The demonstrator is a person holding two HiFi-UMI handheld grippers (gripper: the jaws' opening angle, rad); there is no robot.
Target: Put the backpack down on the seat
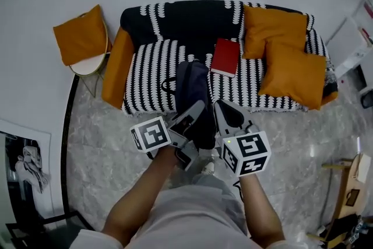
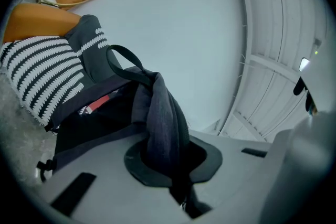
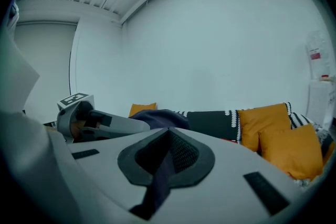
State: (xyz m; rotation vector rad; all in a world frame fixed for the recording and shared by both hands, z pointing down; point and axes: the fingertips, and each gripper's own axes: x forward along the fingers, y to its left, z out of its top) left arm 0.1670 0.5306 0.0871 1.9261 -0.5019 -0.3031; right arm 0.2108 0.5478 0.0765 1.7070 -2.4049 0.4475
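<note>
A dark backpack (image 1: pixel 195 87) hangs between my two grippers over the front edge of the black-and-white striped sofa seat (image 1: pixel 148 76). My left gripper (image 1: pixel 198 107) is shut on a thick fold of the backpack's grey fabric (image 2: pixel 157 113), with the black carry loop (image 2: pixel 123 55) above it. My right gripper (image 1: pixel 217 105) is shut on a narrow dark strap (image 3: pixel 160 176) running out between its pads. In the right gripper view the bag's top (image 3: pixel 157 118) bulges beside the left gripper (image 3: pixel 100 120). The lower part of the bag is hidden behind the grippers in the head view.
A red book (image 1: pixel 226 56) lies on the seat right of the bag. Two orange cushions (image 1: pixel 274 26) (image 1: pixel 294 74) fill the sofa's right end, and an orange bolster (image 1: pixel 116 67) lines its left arm. A small chair with an orange cushion (image 1: pixel 81 35) stands at the left. White furniture (image 1: pixel 349 38) is at the right.
</note>
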